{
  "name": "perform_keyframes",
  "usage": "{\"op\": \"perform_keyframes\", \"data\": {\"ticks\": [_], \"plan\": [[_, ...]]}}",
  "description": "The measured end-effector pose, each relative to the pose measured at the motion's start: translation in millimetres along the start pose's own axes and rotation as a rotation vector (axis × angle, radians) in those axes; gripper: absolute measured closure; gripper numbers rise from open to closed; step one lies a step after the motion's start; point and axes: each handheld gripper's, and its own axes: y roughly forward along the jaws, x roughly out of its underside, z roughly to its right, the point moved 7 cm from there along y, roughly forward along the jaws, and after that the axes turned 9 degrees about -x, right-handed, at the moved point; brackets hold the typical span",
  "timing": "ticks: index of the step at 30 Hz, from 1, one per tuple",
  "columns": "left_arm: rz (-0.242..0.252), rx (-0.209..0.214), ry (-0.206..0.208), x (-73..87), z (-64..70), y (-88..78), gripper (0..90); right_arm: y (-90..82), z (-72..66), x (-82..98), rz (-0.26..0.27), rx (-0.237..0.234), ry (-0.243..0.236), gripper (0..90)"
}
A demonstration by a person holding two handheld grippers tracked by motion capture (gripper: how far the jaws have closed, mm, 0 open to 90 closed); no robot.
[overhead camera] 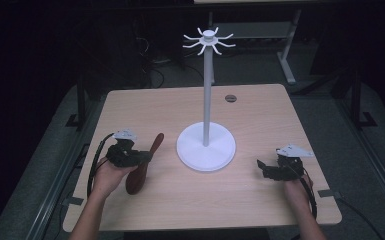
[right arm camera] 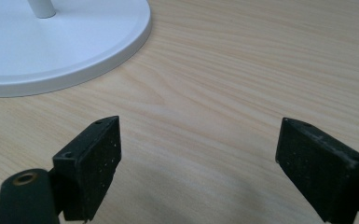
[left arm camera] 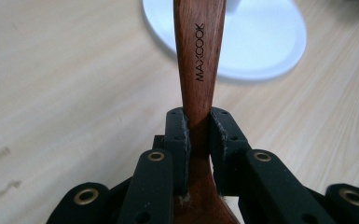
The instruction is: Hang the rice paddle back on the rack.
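Pale wood table (overhead camera: 260, 200): a white stand (overhead camera: 206, 146) sits mid-surface, its base just beside your load, hook crown (overhead camera: 209, 41) high above. The dark reddish wooden spoon (overhead camera: 142, 167), stamped MAXCOOK, lies near the left edge, handle angled toward the far edge; whether its bowl touches the surface is unclear. Your left gripper (overhead camera: 141, 157) is clamped on its neck. Your right gripper (overhead camera: 261, 167) rests near the right edge, jaws apart.

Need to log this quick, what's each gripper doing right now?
Left gripper: closed on the reddish-brown wooden spoon.
Right gripper: open, holding nothing.
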Motion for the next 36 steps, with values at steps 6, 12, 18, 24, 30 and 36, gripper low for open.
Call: {"op": "perform_keyframes", "data": {"ticks": [6, 12, 18, 24, 30, 36], "plan": [[0.145, 0.014, 0.013, -8.3, -0.2, -12.4, 78.0, 0.1, -0.1, 0.0, 0.000, 0.000, 0.000, 13.7], [0.209, 0.023, 0.019, -12.5, 1.6, -17.5, 78.1, 0.1, -0.1, 0.0, 0.000, 0.001, 0.000, 13.7], [0.284, 0.029, 0.033, -19.7, 5.7, -26.1, 78.3, 0.0, 0.0, 0.0, 0.000, 0.001, 0.000, 13.7], [0.351, 0.044, 0.035, -28.4, 9.6, -34.1, 78.3, 0.1, -0.1, -0.1, 0.001, 0.000, -0.001, 13.7], [0.378, 0.070, 0.044, -38.8, 15.9, -39.4, 78.3, 0.1, 0.0, -0.1, 0.000, 0.001, 0.000, 13.7], [0.389, 0.095, 0.054, -52.0, 20.6, -44.5, 78.3, 0.1, 0.0, -0.1, 0.001, 0.001, 0.000, 13.7]]}}
